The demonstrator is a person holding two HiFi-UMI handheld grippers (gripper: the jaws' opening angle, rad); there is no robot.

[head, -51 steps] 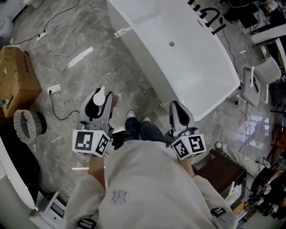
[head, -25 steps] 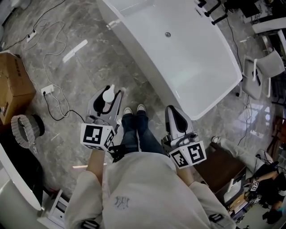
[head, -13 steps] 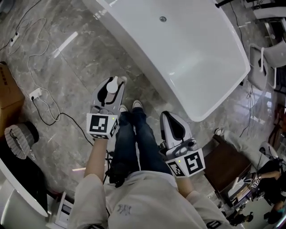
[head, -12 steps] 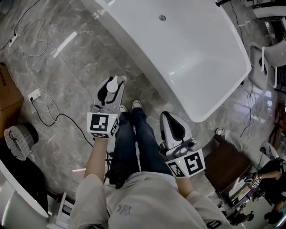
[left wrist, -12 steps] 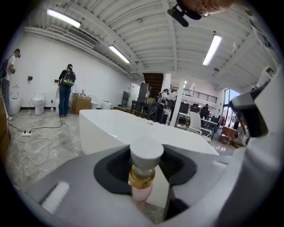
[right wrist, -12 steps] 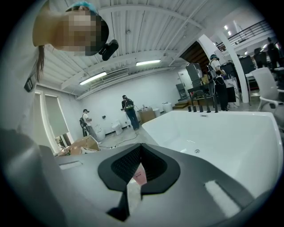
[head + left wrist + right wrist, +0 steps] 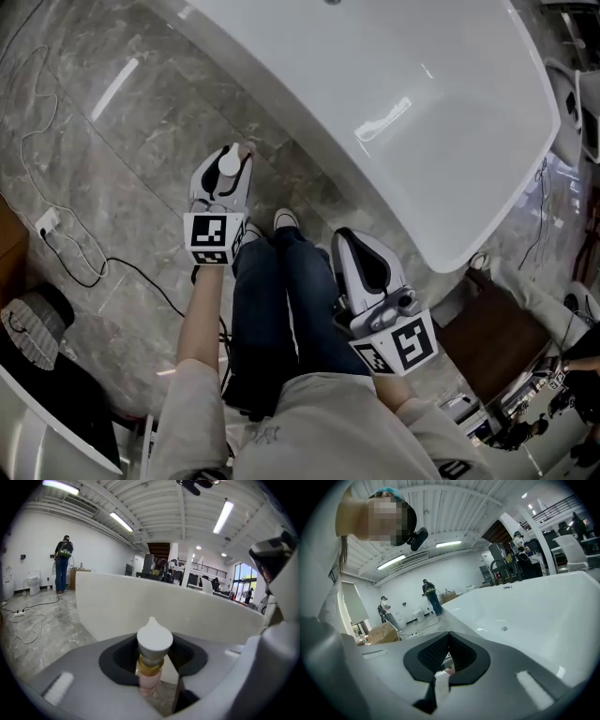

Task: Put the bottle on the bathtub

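Bottle (image 7: 154,641) pinched between left gripper (image 7: 153,662) fingers (image 7: 118,660), seemingly upright.

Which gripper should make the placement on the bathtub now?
Left. The left gripper has its jaws shut on the bottle, with the bathtub wall just ahead. The right gripper is shut on nothing.

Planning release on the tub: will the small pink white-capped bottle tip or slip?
Probably tippy: the slim pink bottle carries a wider white cap. Likely rigid and light; the left tongs hold it upright. Glossy white bathtub may be slippery.
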